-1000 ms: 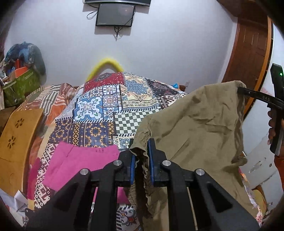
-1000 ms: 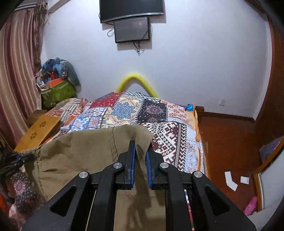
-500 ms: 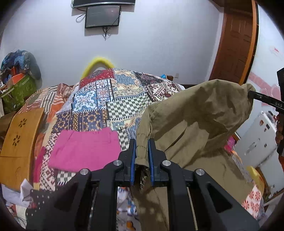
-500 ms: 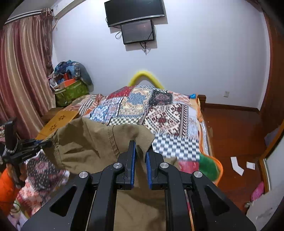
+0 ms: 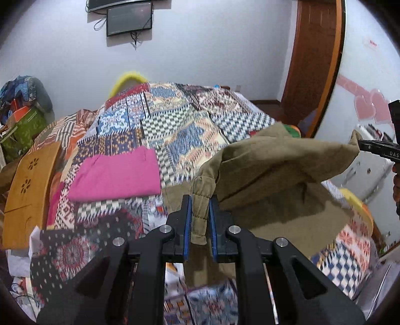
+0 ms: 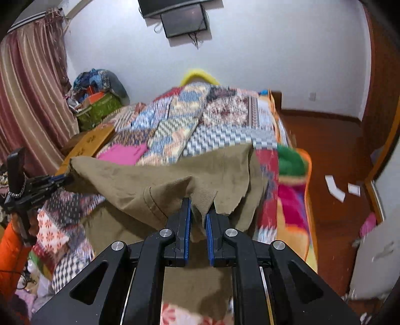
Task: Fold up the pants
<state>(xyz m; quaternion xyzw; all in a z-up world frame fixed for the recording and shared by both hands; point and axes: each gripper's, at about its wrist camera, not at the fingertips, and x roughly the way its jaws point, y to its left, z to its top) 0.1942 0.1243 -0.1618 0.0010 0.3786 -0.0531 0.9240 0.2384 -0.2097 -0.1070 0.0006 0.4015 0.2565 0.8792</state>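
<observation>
Stretching olive pants (image 5: 280,160) between left gripper (image 5: 200,220), right gripper (image 6: 198,220)

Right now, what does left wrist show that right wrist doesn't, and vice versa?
Left wrist only: the pink heart stickers on the right-hand wall, and the whole top of the folded pink cloth.

Right wrist only: the striped curtain, white papers on the wood floor, and an orange sleeve behind the left gripper.

Both: the khaki pants held between both grippers over the patchwork bed, each camera's own jaws shut on the fabric, the wall screen and the wooden board.
</observation>
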